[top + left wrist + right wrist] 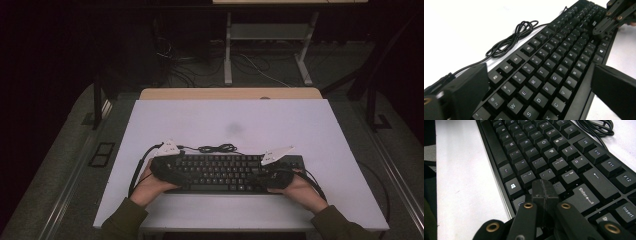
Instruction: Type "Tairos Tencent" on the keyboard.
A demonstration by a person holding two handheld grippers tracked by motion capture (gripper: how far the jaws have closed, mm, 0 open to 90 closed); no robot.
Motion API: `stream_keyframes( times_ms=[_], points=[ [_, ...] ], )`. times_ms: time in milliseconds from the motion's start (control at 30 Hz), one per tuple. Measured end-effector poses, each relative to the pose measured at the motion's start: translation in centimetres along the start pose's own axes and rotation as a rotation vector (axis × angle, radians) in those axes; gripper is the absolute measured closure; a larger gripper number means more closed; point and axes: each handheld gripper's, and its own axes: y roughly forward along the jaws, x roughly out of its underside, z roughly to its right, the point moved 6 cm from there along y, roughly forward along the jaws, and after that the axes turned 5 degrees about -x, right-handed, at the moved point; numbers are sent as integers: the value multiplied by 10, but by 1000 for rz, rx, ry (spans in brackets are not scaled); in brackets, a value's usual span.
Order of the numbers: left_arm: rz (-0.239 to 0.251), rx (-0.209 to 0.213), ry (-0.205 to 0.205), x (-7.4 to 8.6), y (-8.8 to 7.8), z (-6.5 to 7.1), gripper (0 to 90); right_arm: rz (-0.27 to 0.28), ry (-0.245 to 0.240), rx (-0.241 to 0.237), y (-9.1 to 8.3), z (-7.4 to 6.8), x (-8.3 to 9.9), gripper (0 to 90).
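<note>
A black keyboard (pixel 220 172) lies on the white table (pixel 230 120), close to the person's side. Its thin black cord (pixel 217 148) sits in a loose bundle on the table just behind it.

The left tool (pixel 162 167) is at the left end of the keyboard, held in the person's left hand (pixel 150 185). Its two black jaws stand wide apart. In the left tool's view, one jaw is by the far edge of the keyboard and the other is by the near edge, so the keyboard's left end lies between them. The jaws do not squeeze it. Keys like W, E, R, S and D show right in front of this tool (pixel 536 92).

The right tool (pixel 277 175) is at the right end of the keyboard, held in the right hand (pixel 300 190). Its jaws are pressed together with nothing between them. In the right tool's view the closed tips (pixel 544 192) hang just over the keys, near the Enter key (pixel 584 197). I cannot tell if the tips touch a key.

A grey plate sits on top of each tool.
</note>
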Motion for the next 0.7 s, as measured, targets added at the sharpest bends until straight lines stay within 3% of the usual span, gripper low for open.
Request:
stream_keyframes(
  times_ms=[233,700],
  points=[
    [-3,1,-8,0,2,1,0,0,5,10,-1,0,-1,891],
    [-9,-2,-19,0,2,-1,13,75,25,-2,-14,1,-12,891]
  ],
)
